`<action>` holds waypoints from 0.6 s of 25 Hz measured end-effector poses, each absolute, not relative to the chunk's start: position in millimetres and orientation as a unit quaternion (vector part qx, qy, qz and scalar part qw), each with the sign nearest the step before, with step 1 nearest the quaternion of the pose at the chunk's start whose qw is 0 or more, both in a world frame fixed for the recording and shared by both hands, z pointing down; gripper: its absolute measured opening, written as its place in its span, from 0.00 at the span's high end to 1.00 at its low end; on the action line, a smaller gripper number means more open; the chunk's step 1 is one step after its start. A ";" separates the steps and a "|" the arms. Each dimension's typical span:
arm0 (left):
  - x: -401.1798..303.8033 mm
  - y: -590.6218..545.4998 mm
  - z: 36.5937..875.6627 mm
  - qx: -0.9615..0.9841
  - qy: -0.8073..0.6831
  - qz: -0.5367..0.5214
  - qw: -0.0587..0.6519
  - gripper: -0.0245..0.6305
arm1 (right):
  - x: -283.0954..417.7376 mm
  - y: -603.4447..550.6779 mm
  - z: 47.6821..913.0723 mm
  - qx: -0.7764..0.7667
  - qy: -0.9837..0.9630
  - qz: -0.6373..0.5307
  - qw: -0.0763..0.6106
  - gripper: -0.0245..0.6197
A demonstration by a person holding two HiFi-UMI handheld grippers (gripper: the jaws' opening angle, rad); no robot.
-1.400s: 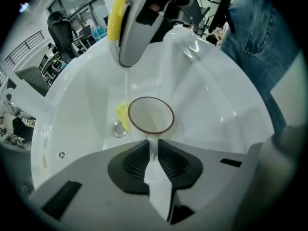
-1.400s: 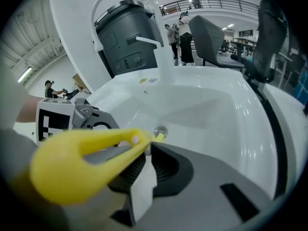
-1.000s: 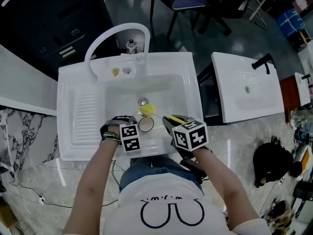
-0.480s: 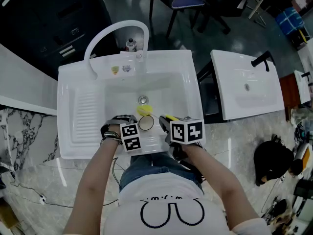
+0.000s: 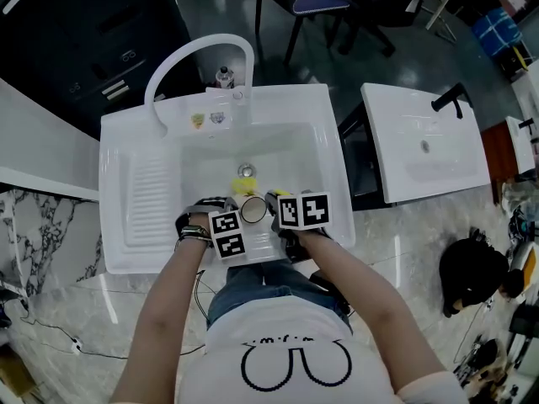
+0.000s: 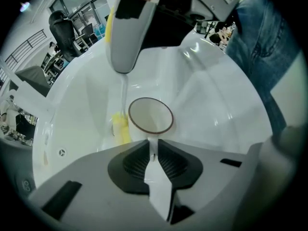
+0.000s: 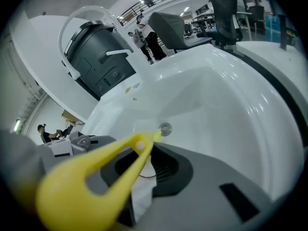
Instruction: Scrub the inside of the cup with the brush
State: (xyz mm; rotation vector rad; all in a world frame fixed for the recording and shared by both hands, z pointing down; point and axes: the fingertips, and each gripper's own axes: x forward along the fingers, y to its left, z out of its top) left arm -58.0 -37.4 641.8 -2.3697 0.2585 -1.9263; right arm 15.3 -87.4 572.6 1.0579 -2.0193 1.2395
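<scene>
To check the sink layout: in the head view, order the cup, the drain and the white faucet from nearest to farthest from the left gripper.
1. cup, held in the left gripper jaws.
2. drain, mid-basin beyond the cup.
3. white faucet, on the back rim.

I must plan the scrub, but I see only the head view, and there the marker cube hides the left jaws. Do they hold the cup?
Observer: Yes. In the left gripper view the left gripper is shut on the near wall of the cup.
Operator: Is the brush inside it?
Observer: No. The yellow head of the brush lies beside the cup, outside its rim; the cup looks empty.
Operator: And the other hand?
Observer: The right gripper view shows the right gripper shut on the brush's yellow handle.
</scene>
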 end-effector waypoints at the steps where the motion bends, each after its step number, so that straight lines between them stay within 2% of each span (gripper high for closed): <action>1: -58.7 -37.1 641.9 -0.773 0.084 -0.628 0.035 0.86 | 16.1 -87.2 570.3 0.392 -0.748 0.464 0.267 0.90; 11: -61.6 -45.3 641.2 -0.785 0.105 -0.611 0.009 0.86 | 12.9 -56.0 502.7 0.327 -0.833 0.306 0.325 0.90; 15: -60.4 -50.5 637.8 -0.788 0.114 -0.605 0.020 0.86 | 8.2 -49.8 497.3 0.321 -0.840 0.271 0.343 0.90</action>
